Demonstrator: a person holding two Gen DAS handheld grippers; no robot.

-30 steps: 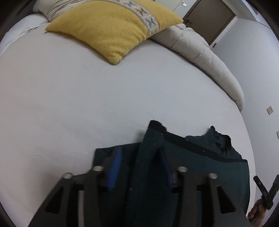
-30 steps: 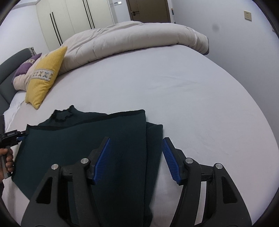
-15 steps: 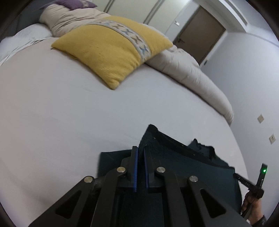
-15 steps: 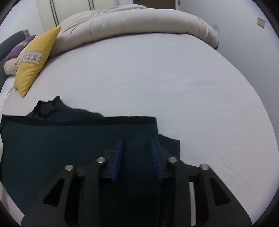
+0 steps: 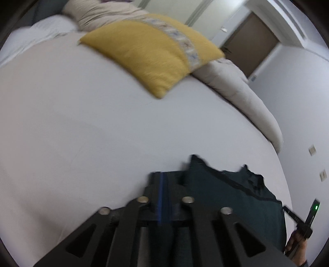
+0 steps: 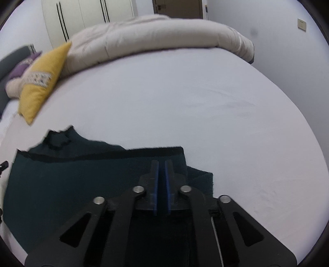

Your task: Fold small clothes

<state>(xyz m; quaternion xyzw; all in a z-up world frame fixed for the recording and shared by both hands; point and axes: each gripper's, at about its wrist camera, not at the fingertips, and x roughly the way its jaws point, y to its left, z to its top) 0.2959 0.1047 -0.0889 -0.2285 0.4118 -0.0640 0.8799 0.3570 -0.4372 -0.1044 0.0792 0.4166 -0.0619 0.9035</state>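
Observation:
A dark green garment [image 6: 61, 180] with a black band along its far edge lies partly folded on the white bed [image 6: 185, 102]; it also shows in the left wrist view [image 5: 232, 197]. My left gripper [image 5: 163, 176] is shut on the garment's left edge. My right gripper [image 6: 161, 164] is shut on the garment's right edge, blue pads nearly together with cloth between them. The right gripper's body [image 5: 306, 221] and the hand that holds it show at the lower right of the left wrist view.
A yellow pillow [image 5: 150, 53] lies at the head of the bed, seen also in the right wrist view [image 6: 41, 82]. A rolled beige duvet [image 6: 154, 39] runs along the far side. A purple cushion [image 6: 22, 67], wardrobe [image 6: 88, 14] and door [image 5: 250, 47] stand beyond.
Both grippers closed from wide open onto the garment's edges. The left one has since lifted and swung, and its view is blurred by motion.

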